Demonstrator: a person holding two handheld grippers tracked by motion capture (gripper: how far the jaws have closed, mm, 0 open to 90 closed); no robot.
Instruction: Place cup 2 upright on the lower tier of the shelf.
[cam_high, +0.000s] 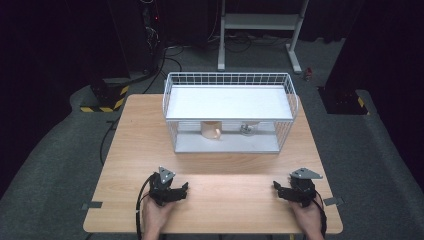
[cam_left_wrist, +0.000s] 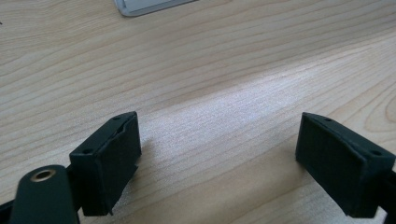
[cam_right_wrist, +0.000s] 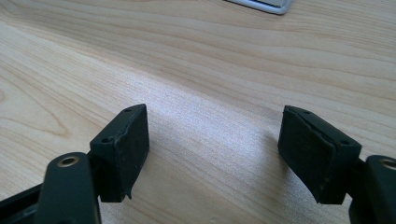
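Now, at the near edge of the wooden table (cam_high: 150, 150), I rest my left gripper (cam_high: 172, 192) and my right gripper (cam_high: 287, 192), one at each corner, well apart from each other. Both sets of tongs stand wide with nothing between them: in the left gripper view the left gripper (cam_left_wrist: 217, 154) frames only bare wood grain, and in the right gripper view the right gripper (cam_right_wrist: 215, 149) does the same. A pale grey corner of the rack's base (cam_left_wrist: 140, 5) shows at the top of the left gripper view, and another corner (cam_right_wrist: 266, 4) at the top of the right.

Farther off, in the middle of the table, stands the white wire rack (cam_high: 230, 80), a two-level basket with a white shelf (cam_high: 227, 102) on top. Under that shelf, on the lower floor, sit a tan cup-like vessel (cam_high: 211, 130) and, just to its right, a small clear glass piece (cam_high: 248, 129); both are too small to name more exactly.

My judgement: the work ahead is a reach into the lower level. To do it well, I would come in low and level through the open front, keep the tongs wide until they straddle one item, and mind the top shelf and the front wires.

No brand, label or writing can be read anywhere. Beyond the table lie dark floor, cables and a metal stand (cam_high: 260, 22).
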